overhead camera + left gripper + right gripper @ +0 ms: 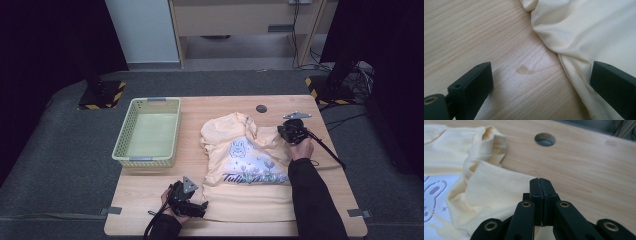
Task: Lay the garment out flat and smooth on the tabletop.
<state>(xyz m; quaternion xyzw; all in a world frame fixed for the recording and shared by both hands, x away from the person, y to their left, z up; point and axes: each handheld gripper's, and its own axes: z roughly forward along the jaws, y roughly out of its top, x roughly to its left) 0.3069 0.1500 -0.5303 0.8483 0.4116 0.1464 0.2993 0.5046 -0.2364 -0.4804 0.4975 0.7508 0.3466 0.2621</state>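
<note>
On pale grained wood, the soft cream T-shirt (pixel 245 160) lies rumpled; my right gripper (pixel 540 182) pinches its ribbed sleeve edge tight, while my left gripper (pixel 541 80) gapes wide beside its smooth hem.

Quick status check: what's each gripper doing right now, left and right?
Left gripper: open, jaws wide apart over the table at the T-shirt's edge, holding nothing.
Right gripper: shut, pinching the T-shirt's fabric edge.
</note>
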